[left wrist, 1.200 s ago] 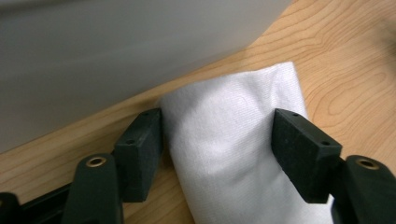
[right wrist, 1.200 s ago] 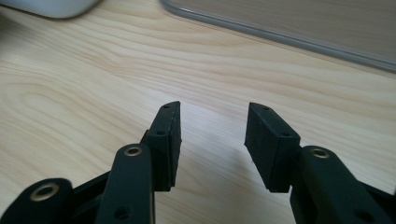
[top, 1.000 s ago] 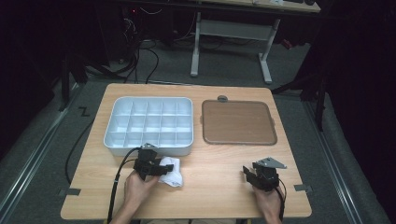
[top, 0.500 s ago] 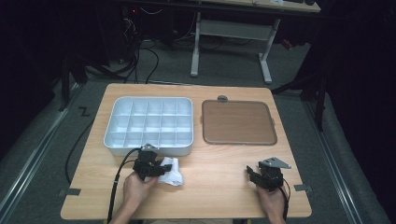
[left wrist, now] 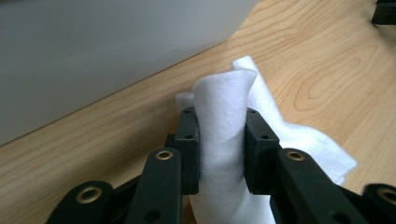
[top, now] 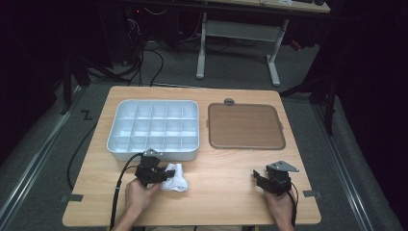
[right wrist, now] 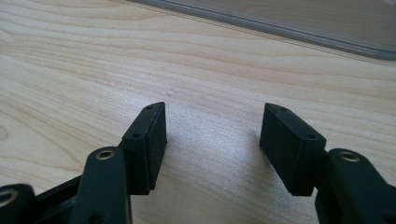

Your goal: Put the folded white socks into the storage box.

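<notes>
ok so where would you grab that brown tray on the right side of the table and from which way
Probably by the near rim of the brown tray, coming in low from the person's side with the open right gripper. The tray lies flat on the table, so only its thin raised edge offers a bite; the near edge faces that gripper with bare wood between.

One compartment tray [top: 120, 139] and one brown flat tray [top: 245, 126] lie beyond the jaws. One white cloth [left wrist: 224, 140] sits between one pair. Two grippers: left [top: 166, 174], right [top: 257, 179].
</notes>
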